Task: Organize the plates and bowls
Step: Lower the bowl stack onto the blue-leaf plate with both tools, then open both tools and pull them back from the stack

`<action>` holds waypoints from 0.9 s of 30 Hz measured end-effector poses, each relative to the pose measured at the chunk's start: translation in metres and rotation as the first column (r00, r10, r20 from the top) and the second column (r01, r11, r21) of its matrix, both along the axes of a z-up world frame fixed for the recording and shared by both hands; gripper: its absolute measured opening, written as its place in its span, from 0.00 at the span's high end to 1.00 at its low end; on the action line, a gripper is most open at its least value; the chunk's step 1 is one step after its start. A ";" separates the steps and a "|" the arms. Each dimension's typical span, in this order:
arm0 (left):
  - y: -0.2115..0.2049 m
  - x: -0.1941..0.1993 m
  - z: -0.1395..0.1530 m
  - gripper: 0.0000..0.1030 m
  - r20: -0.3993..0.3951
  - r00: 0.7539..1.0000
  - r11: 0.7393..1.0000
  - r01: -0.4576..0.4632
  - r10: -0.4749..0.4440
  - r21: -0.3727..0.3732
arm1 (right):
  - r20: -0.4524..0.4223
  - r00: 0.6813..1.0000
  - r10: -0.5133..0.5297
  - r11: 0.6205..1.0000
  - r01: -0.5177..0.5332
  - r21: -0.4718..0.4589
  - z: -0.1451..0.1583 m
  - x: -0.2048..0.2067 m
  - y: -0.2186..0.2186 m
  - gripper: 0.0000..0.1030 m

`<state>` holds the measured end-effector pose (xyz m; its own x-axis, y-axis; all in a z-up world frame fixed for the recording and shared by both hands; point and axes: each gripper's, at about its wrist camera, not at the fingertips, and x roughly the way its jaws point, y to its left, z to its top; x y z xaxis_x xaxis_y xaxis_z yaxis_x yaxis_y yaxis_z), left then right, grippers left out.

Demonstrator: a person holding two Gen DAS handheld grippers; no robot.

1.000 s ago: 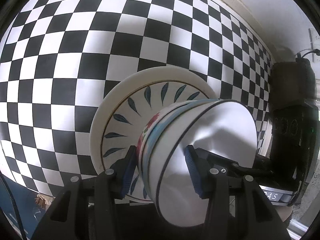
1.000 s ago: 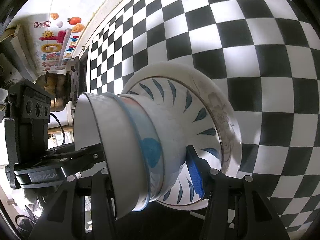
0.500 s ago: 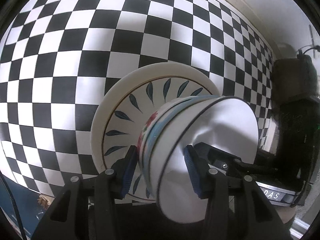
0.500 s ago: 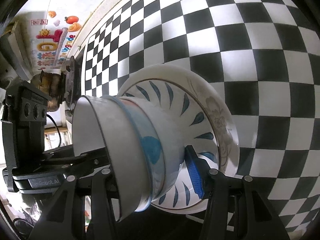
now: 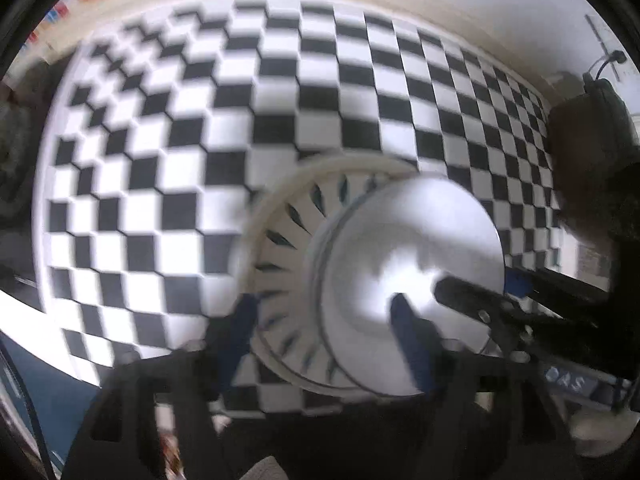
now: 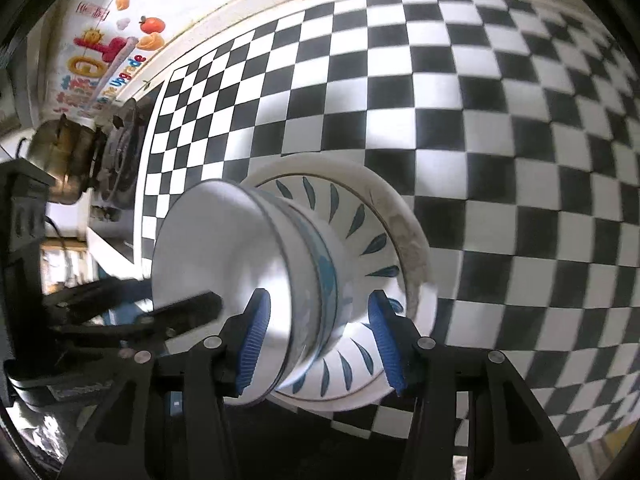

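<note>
A stack of white bowls (image 5: 412,292) (image 6: 240,268), the lower one with blue and floral marks, sits on a white plate with blue leaf marks (image 5: 280,240) (image 6: 376,240) on the checkered table. My left gripper (image 5: 324,332) is open, its fingers wide on either side of the bowls' near rim; this view is blurred. My right gripper (image 6: 316,340) is open, its blue pads on either side of the bowls' wall without clearly pressing it. Each gripper shows in the other's view, left (image 6: 132,316) and right (image 5: 520,304).
The black-and-white checkered tablecloth (image 6: 500,120) covers the table. A metal pot and a dark burner (image 6: 80,156) stand at the table's far left end beside a wall with coloured stickers (image 6: 104,56). The table's near edge (image 5: 60,352) runs below the plate.
Both grippers have opened and let go of the bowls' rim. Both cameras have drawn back and tilted, showing more of the table. The bowl stack now rests on the plate.
</note>
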<state>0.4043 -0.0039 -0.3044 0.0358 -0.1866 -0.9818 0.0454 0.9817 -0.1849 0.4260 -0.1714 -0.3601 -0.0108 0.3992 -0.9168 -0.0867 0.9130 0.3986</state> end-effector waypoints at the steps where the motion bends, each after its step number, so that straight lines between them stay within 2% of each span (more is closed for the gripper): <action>1: 0.002 -0.002 0.007 0.25 0.041 0.999 0.999 0.003 -0.004 0.033 | 0.013 1.000 0.004 1.000 -0.004 -0.014 0.005 -0.003 0.001 0.40; 2: 0.003 -0.005 0.015 0.25 0.080 0.997 0.998 0.001 -0.006 0.060 | 0.029 1.000 0.004 0.999 -0.003 -0.035 0.012 -0.007 0.002 0.37; 3: 0.005 -0.006 0.021 0.22 0.108 0.994 0.997 0.000 -0.008 0.075 | 0.043 0.999 0.007 0.999 -0.005 -0.048 0.018 -0.010 0.002 0.29; 4: 0.007 -0.008 0.027 0.15 0.135 0.991 0.996 -0.005 -0.007 0.090 | 0.060 0.998 0.011 0.998 -0.007 -0.063 0.025 -0.013 0.003 0.21; 10: 0.019 -0.021 0.057 0.10 0.248 0.969 0.990 -0.034 0.000 0.133 | 0.210 0.978 -0.008 0.984 0.045 -0.172 0.076 -0.042 0.006 0.13; 14: 0.021 -0.032 0.075 0.07 0.298 0.955 0.988 -0.037 -0.008 0.147 | 0.301 0.952 -0.049 0.968 0.119 -0.220 0.107 -0.059 0.005 0.12; 21: 0.014 -0.054 0.107 0.07 0.363 0.931 0.990 -0.022 -0.031 0.143 | 0.379 0.920 -0.102 0.954 0.199 -0.226 0.145 -0.086 -0.003 0.12; 24: 0.013 -0.066 0.127 0.07 0.409 0.912 0.992 -0.036 -0.018 0.124 | 0.412 0.903 -0.121 0.950 0.225 -0.215 0.161 -0.098 -0.008 0.12; 27: 0.014 -0.080 0.149 0.07 0.479 0.878 0.990 -0.074 0.006 0.123 | 0.458 0.880 -0.123 0.947 0.242 -0.210 0.180 -0.112 -0.012 0.11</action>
<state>0.3247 0.0097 -0.1554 0.5102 -0.0437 -0.8589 0.0545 0.9983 -0.0184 0.3144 -0.1829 -0.1804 0.4612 0.1089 -0.8806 -0.0184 0.9934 0.1132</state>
